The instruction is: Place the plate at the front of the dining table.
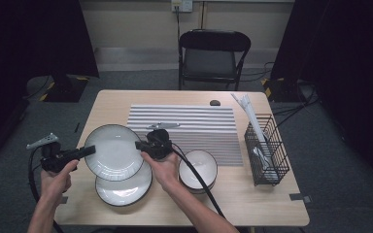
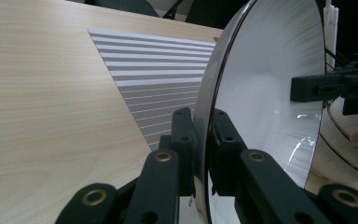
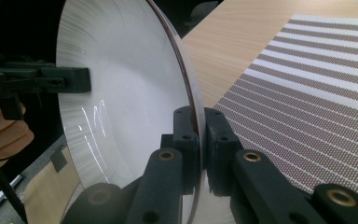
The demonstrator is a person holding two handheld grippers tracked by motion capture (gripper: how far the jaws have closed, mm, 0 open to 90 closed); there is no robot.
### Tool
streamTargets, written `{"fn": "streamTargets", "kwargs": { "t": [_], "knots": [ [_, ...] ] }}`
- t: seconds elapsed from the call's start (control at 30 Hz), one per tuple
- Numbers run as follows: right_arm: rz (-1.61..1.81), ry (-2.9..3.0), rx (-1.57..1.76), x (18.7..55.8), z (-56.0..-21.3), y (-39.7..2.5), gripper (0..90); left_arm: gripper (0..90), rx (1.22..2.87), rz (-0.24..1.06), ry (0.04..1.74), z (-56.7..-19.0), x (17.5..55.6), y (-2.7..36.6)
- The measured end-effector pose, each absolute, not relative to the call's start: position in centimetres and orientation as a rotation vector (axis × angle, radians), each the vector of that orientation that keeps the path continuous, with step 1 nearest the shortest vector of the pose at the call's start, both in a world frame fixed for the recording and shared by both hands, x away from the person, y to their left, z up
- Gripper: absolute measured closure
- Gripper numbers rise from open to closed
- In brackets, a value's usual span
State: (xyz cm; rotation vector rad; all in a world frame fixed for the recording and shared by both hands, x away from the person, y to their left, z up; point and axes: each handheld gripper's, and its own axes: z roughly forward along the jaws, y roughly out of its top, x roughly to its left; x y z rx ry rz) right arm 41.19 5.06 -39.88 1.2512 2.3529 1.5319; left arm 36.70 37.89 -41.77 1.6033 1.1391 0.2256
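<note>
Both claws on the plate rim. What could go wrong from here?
1. Each claw, left and right, pinches only the thin rim of the plate; the glazed edge might slip.
2. A drop would probably hit the second plate beneath.
3. Uneven hand motion could twist the rim loose.

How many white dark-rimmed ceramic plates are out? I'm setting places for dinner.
2: one white dark-rimmed ceramic plate held by its edges between left gripper and right gripper, another on the wooden table beneath. More might be hidden underneath.
</note>
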Motion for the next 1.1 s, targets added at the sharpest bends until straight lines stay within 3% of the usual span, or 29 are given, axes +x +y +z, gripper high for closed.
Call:
{"fn": "streamTargets", "kwargs": {
  "t": [1.1],
  "knots": [
    [1.529, 2.298, 1.171, 40.6, -34.6, 4.2, 84.4, 82.1, 1.543, 0.263, 1.057, -37.8, 37.4, 36.8]
  ]
}}
